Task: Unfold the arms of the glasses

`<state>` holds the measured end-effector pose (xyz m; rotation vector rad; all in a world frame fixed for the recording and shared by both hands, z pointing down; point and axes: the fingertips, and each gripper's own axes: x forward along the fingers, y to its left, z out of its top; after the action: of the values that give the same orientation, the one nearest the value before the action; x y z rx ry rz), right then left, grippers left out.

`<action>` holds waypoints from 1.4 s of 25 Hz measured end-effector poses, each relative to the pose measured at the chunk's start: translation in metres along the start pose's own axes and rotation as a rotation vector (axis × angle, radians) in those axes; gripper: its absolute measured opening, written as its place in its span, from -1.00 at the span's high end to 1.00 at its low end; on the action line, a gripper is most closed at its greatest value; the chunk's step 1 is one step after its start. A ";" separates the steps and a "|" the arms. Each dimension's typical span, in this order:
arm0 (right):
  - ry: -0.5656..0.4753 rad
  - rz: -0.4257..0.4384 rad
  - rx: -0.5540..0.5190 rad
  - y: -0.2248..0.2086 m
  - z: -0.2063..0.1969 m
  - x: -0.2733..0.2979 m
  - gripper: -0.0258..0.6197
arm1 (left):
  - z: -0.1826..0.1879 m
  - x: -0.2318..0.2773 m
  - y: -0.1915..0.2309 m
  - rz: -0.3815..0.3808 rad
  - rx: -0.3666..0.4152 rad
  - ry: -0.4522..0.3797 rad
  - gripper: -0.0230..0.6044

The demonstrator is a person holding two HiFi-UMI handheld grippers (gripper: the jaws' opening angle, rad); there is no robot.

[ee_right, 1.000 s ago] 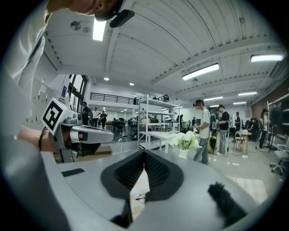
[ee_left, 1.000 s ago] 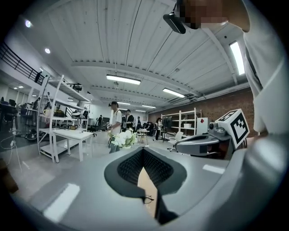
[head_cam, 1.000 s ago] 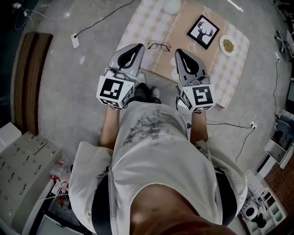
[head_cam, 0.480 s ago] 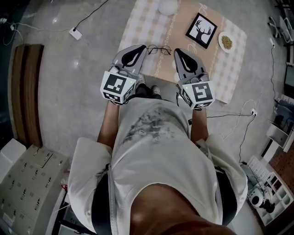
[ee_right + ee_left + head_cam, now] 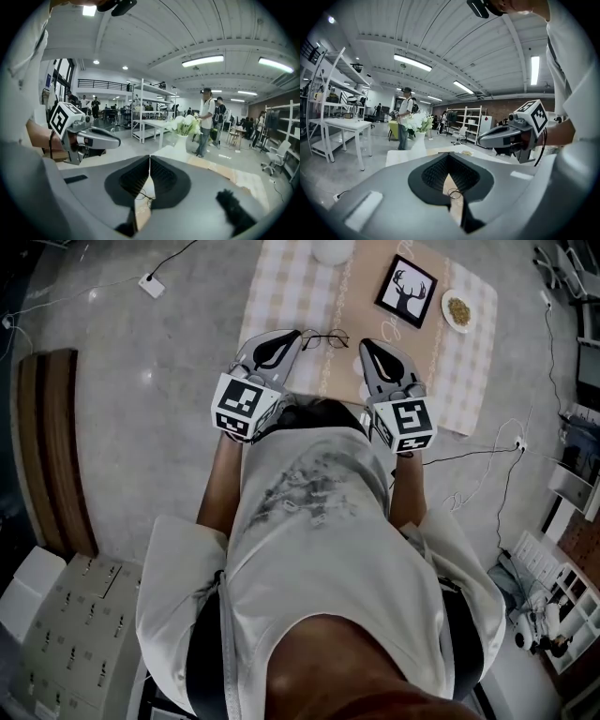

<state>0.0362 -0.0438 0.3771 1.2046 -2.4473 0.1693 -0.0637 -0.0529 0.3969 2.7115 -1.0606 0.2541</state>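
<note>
In the head view, the glasses [image 5: 324,337] lie on the tan runner [image 5: 375,334] of a table covered with a checked cloth [image 5: 281,282], close to its near edge. The left gripper [image 5: 295,333] points at them from the left, its tip just beside the left lens; whether it touches cannot be told. The right gripper [image 5: 366,343] stands near the right lens, a little apart from it. Farther back on the table are a framed deer picture [image 5: 407,292], a small plate [image 5: 457,310] and a white vase [image 5: 333,249]. In the left gripper view, the jaws of that gripper meet at their tips and clasp nothing. Through the narrow slit below the tips, the glasses [image 5: 453,192] show on the tabletop beyond. The right gripper hangs at the right of this view, and the vase holds white flowers [image 5: 417,123] at the table's far end. In the right gripper view, that gripper's jaws are likewise pressed together and empty. The glasses [image 5: 143,199] are visible through the gap beneath them, lying on the table apart from the pads.
</note>
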 end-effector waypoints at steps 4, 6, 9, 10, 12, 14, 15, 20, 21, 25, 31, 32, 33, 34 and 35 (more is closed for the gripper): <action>0.036 0.002 0.006 -0.003 -0.009 0.007 0.86 | -0.007 0.008 0.003 -0.017 0.004 0.028 0.90; 0.049 0.006 0.003 -0.006 -0.013 0.012 0.86 | -0.012 0.014 0.005 -0.023 0.005 0.045 0.89; 0.066 0.015 0.000 -0.009 -0.019 0.019 0.86 | -0.020 0.021 0.006 -0.036 0.007 0.071 0.89; 0.071 0.020 0.000 -0.010 -0.022 0.021 0.86 | -0.022 0.024 0.006 -0.040 0.009 0.081 0.89; 0.085 0.028 0.002 -0.014 -0.028 0.025 0.86 | -0.028 0.031 0.006 -0.048 0.017 0.098 0.89; 0.105 0.037 0.002 -0.019 -0.034 0.029 0.86 | -0.035 0.038 0.007 -0.056 0.023 0.118 0.89; 0.116 0.044 0.002 -0.021 -0.038 0.031 0.86 | -0.039 0.042 0.008 -0.062 0.026 0.132 0.89; 0.160 0.072 0.004 -0.023 -0.054 0.039 0.86 | -0.055 0.057 0.008 -0.101 0.061 0.186 0.89; 0.168 0.074 0.005 -0.024 -0.058 0.040 0.86 | -0.058 0.059 0.007 -0.108 0.065 0.198 0.89; 0.192 0.084 0.012 -0.028 -0.070 0.044 0.86 | -0.073 0.069 0.006 -0.124 0.067 0.239 0.89; 0.230 0.085 0.020 -0.035 -0.088 0.046 0.86 | -0.092 0.080 -0.001 -0.155 0.071 0.301 0.89; 0.233 0.086 0.019 -0.036 -0.090 0.046 0.86 | -0.095 0.081 -0.002 -0.158 0.072 0.309 0.88; 0.236 0.089 0.018 -0.036 -0.092 0.047 0.86 | -0.097 0.083 -0.003 -0.162 0.073 0.317 0.88; 0.241 0.092 0.019 -0.036 -0.095 0.047 0.86 | -0.099 0.084 -0.004 -0.165 0.075 0.325 0.88; 0.245 0.095 0.021 -0.036 -0.098 0.047 0.86 | -0.102 0.086 -0.006 -0.168 0.076 0.332 0.87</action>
<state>0.0681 -0.0731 0.4827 1.0111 -2.2929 0.3488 -0.0059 -0.0776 0.5143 2.6758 -0.7392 0.6981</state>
